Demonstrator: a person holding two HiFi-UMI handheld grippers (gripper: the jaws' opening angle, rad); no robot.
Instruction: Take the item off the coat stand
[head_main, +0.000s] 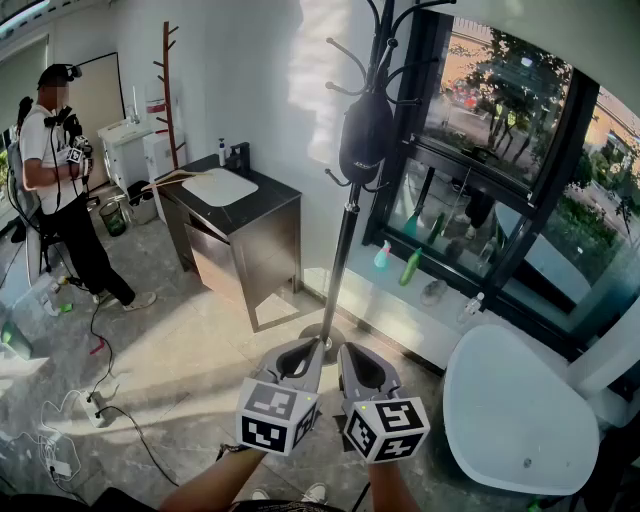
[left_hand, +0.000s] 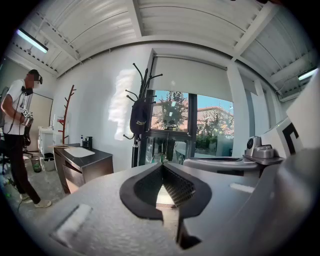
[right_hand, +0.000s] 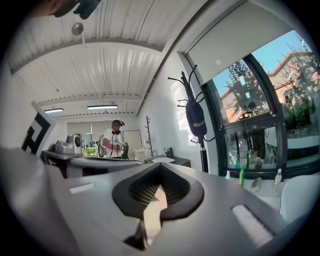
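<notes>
A black coat stand (head_main: 344, 240) rises by the window, and a black bag (head_main: 366, 135) hangs from its hooks. The same bag (left_hand: 138, 118) shows in the left gripper view and again as the bag (right_hand: 196, 120) in the right gripper view, well ahead of both grippers. My left gripper (head_main: 299, 352) and right gripper (head_main: 358, 362) are held side by side low in the head view, short of the stand's base. Both have their jaws together with nothing between them.
A dark cabinet with a white basin (head_main: 219, 186) stands left of the stand. A wooden coat stand (head_main: 168, 85) and a person (head_main: 55, 170) are at the far left. A white round table (head_main: 515, 410) sits right. Cables (head_main: 95, 400) lie on the floor; bottles (head_main: 411, 266) line the window ledge.
</notes>
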